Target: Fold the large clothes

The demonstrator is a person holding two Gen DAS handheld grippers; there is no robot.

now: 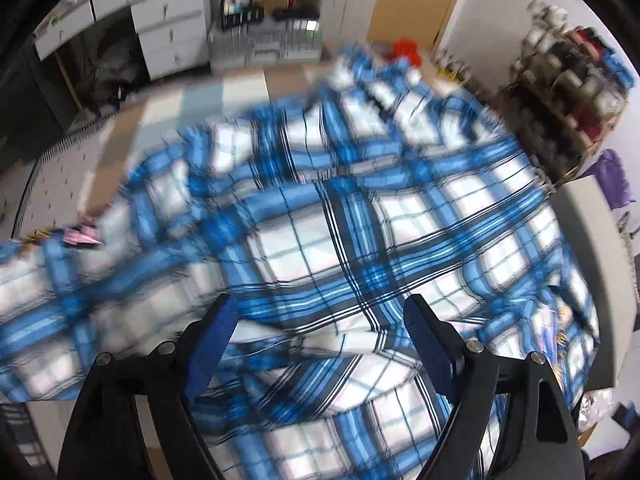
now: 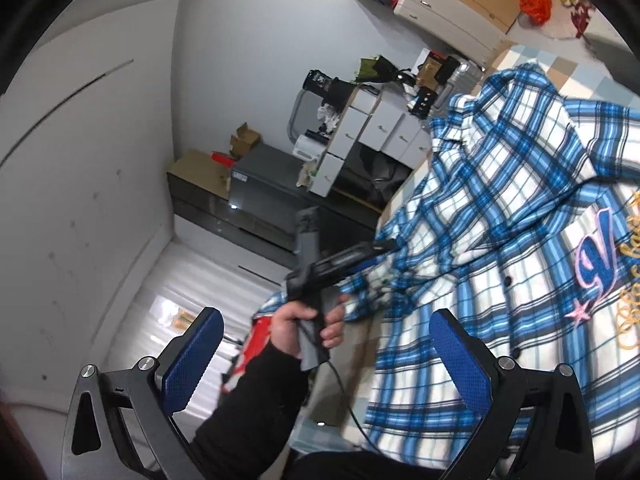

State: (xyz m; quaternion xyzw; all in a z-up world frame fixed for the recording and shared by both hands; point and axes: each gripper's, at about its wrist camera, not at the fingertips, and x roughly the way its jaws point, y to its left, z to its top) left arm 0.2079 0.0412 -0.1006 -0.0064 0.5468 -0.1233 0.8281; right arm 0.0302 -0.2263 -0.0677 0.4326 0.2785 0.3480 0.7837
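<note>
White drawers [image 1: 168, 28] fill the frame's upper left; on the counter [image 1: 132, 128] lies a plaid shirt [image 1: 360, 216], both grippers' fingers [image 1: 216, 340] spread wide, empty.

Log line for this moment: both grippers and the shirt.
left gripper: open, over plaid shirt, nothing held | right gripper: open, empty, beside shirt | shirt: spread on table, unfolded, buttons up

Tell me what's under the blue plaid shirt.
The blue plaid shirt lies on a pale checked surface, bare beyond its far edge. Whatever is beneath the cloth itself is covered.
</note>
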